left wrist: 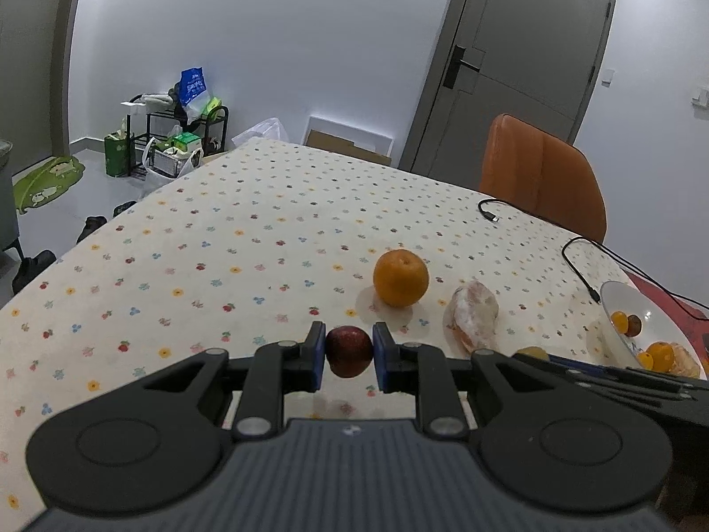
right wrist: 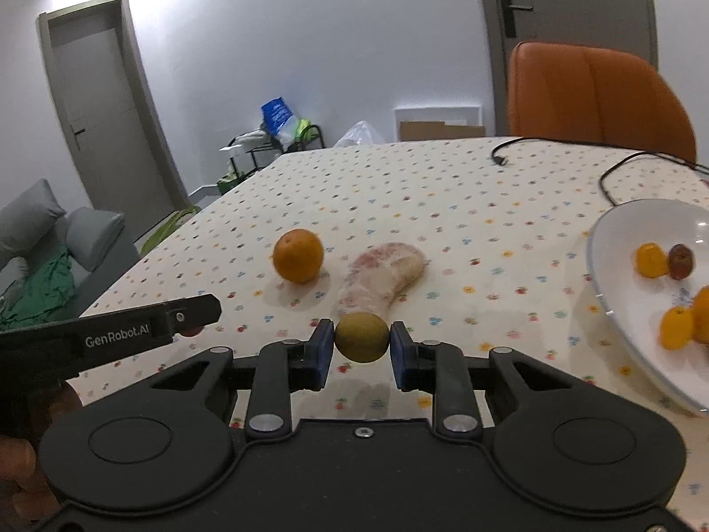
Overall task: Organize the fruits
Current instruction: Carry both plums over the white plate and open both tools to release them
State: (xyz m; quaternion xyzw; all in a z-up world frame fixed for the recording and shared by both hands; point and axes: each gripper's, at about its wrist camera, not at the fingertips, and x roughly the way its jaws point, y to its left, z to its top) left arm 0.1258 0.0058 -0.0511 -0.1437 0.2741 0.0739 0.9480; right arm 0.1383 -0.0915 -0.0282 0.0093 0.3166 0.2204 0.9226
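Left wrist view shows the left gripper [left wrist: 349,351] squeezing a small dark red fruit [left wrist: 349,351] just above the dotted tablecloth [left wrist: 221,244]. Right gripper [right wrist: 362,343] pinches a small yellow-green fruit [right wrist: 362,338] the same way. An orange [right wrist: 298,255] and a peeled pomelo piece [right wrist: 381,281] lie beyond. A white plate [right wrist: 620,239] of fruit sits to the right.

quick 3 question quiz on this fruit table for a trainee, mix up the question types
1. True or false: the left gripper holds a dark red fruit.
2. The right gripper holds: A) the orange B) a yellow-green fruit C) nothing.
3. Fill in: fruits already sorted lie in the white ____.

Key: 1 true; 2 B; 3 bowl.
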